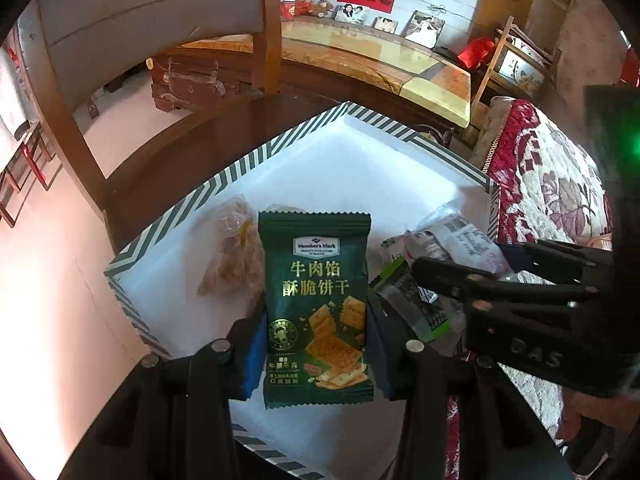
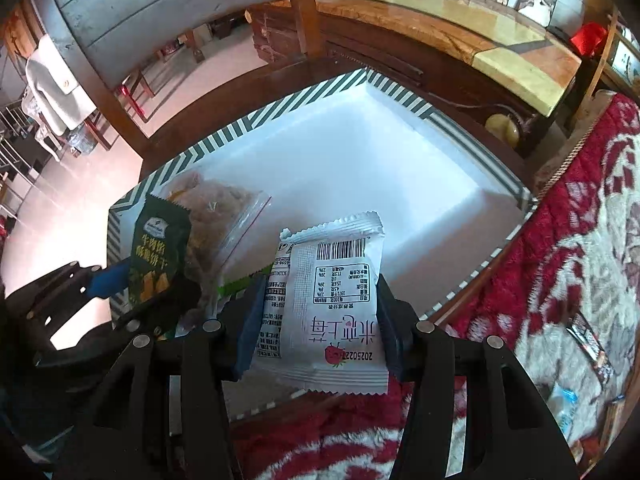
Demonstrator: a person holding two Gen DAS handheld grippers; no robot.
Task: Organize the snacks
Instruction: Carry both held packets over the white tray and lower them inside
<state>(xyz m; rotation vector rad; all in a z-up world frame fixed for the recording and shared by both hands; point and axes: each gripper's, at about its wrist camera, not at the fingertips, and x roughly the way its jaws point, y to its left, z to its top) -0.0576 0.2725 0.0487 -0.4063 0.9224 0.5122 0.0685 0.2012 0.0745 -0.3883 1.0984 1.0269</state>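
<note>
Left tongs (image 1: 316, 344) clamped on a dark green cracker packet (image 1: 316, 304), blue pads pressing both its side edges; packet upright, printed face toward the camera, hanging over the white inside of a box (image 1: 176, 208) with a green-and-white striped rim. Right tongs (image 2: 318, 320) clamped likewise on a white snack packet (image 2: 332, 304), barcode and nutrition table uppermost, a small strawberry picture near the lower seam; held over the near edge of the same box, where rim meets a red-and-cream floral blanket (image 2: 580, 240).

Inside the box, toward its left corner: a clear zip bag of brownish snacks (image 1: 228, 252), lying flat just behind the green packet; in the right wrist view, seen beside the green packet, partly hidden by it. Also in the box, below the right tongs in the left wrist view: a crumpled green-and-black wrapper (image 1: 408, 296), contents unreadable.

Box resting on a dark wooden surface, apparently a chair seat (image 1: 168, 160), though hard to tell; grey padded chair back (image 2: 160, 4) rising behind. Farther off, a long glossy wooden worktop (image 1: 360, 60) carrying framed photos and red ornaments; pale tiled floor (image 1: 48, 272) to the left.
</note>
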